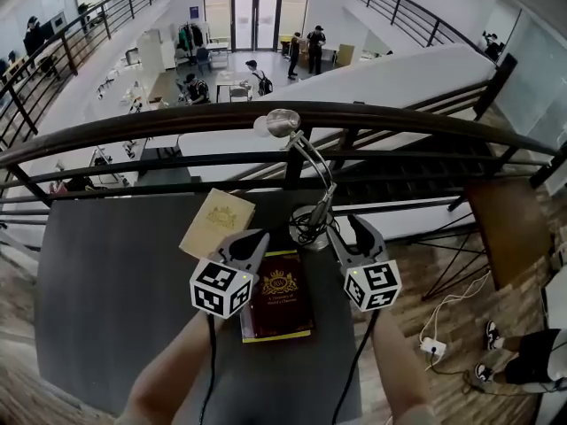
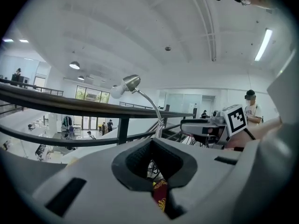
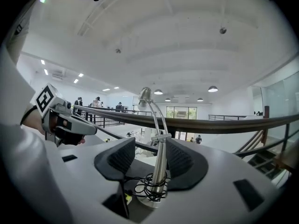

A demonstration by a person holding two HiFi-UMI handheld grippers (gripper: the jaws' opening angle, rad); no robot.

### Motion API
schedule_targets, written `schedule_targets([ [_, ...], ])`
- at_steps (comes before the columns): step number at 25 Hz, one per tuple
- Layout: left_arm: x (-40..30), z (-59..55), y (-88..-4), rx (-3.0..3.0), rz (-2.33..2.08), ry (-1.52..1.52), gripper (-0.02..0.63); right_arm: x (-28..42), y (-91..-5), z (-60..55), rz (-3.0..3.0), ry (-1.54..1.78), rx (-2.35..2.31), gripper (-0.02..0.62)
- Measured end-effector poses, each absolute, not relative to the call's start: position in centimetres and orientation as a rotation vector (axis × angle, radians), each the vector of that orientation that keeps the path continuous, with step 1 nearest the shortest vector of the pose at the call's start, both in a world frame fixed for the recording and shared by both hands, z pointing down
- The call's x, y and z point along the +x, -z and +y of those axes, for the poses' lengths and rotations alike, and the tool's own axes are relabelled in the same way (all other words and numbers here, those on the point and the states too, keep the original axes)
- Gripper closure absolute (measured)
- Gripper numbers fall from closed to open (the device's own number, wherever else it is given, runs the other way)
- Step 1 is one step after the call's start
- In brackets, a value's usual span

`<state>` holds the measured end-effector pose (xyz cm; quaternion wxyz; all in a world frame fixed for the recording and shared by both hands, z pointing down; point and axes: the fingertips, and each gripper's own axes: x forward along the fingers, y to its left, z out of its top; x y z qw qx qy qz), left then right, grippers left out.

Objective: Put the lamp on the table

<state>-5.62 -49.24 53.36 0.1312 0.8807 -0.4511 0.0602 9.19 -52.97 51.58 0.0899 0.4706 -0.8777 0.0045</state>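
The right claw [image 1: 350, 230] stood wide open, gripping nothing, with the lamp [image 1: 312, 212] upright on the dark worktop [image 1: 106, 273] just ahead of it by the railing [image 1: 133, 127]. The left claw [image 1: 251, 240] was closed and empty. Both forearms reached forward, near level. A red book [image 1: 279, 306] bore a gold crest, its title unreadable.

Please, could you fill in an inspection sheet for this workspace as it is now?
Surface: dark table, set against a railing.
Job's things: lamp upright on the table.
Clutter: tan book; maroon book.
Grippers: left gripper shut, empty; right gripper open, the lamp's stem between its jaws.
Cables: lamp cord coiled round the base; white power strip on the floor.
Surroundings: open hall below, with people.
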Motion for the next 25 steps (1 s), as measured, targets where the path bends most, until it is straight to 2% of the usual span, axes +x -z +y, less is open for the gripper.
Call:
schedule_targets([
  [3,-6.3,-47.1,-51.1,2.558,-1.33,-0.193,0.601,9.1,-47.6,-50.2,-2.624,0.013,1.396,0.409],
  [5,-7.2,-45.2,-48.9,2.557,-1.354,-0.192,0.601,8.8,-44.7,-47.9,-2.647,0.025,1.394,0.458],
  [7,-7.4,-43.5,-46.4,2.551,-1.381,-0.183,0.601,8.9,-41.7,-45.5,-2.687,0.022,1.369,0.551],
  [18,-9.3,-35.8,-34.0,2.613,-1.458,-0.008,0.601,7.4,-29.2,-35.7,-2.816,0.149,1.254,0.555],
  [25,-10.9,-30.6,-28.6,2.668,-1.535,0.032,0.601,5.7,-25.6,-29.6,-2.901,0.139,1.215,0.555],
])
